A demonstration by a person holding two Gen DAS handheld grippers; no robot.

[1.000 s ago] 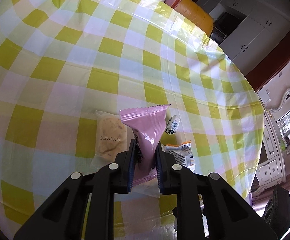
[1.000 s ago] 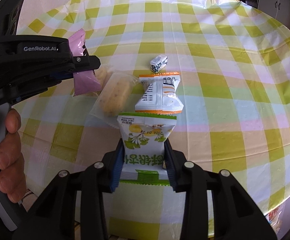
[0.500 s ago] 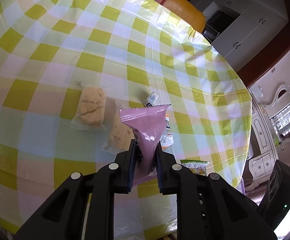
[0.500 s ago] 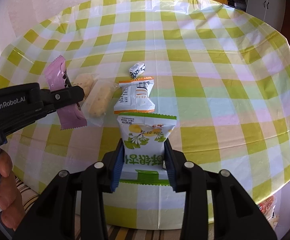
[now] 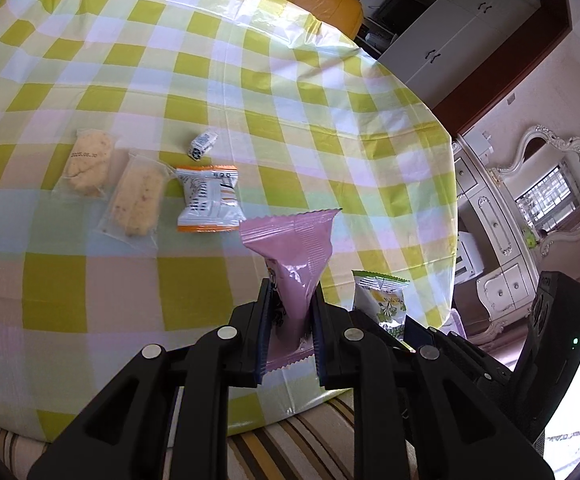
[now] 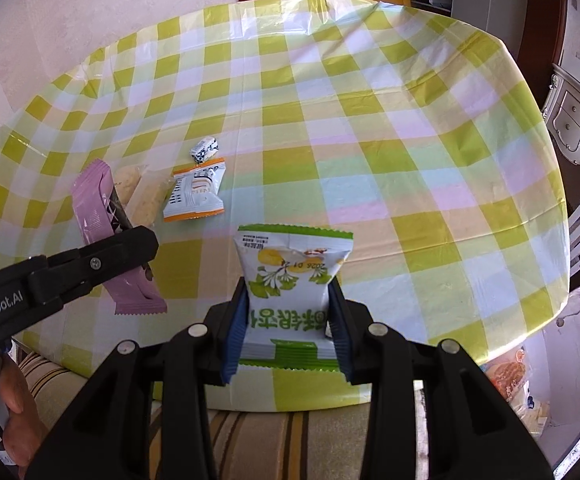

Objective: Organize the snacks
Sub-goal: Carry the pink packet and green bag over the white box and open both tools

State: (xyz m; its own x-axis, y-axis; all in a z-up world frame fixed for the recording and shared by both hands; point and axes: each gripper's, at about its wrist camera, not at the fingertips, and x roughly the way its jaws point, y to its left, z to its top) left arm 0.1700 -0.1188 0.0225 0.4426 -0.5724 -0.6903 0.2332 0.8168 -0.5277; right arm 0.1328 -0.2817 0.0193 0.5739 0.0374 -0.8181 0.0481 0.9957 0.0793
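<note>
**Snacks held above the checked table**

Pink packet (image 5: 296,256) sits pinched in the left gripper (image 5: 290,332); green-and-white packet (image 6: 292,280) is clamped in the right gripper (image 6: 288,328). Both hang over the near edge of the tablecloth (image 6: 370,120), nearer than the orange-trimmed packet (image 5: 209,199) lying there.

**Black handheld grippers with blue pads**

The left gripper (image 5: 290,332) and the right gripper (image 6: 288,330) share one build: matte black plastic linkage arms, round silver pivot screws and ribbed blue pads (image 6: 235,330) lining the fingers. The left unit's side reads "GenRobot.AI" in white. The right unit's black housing carries a small green light.
</note>
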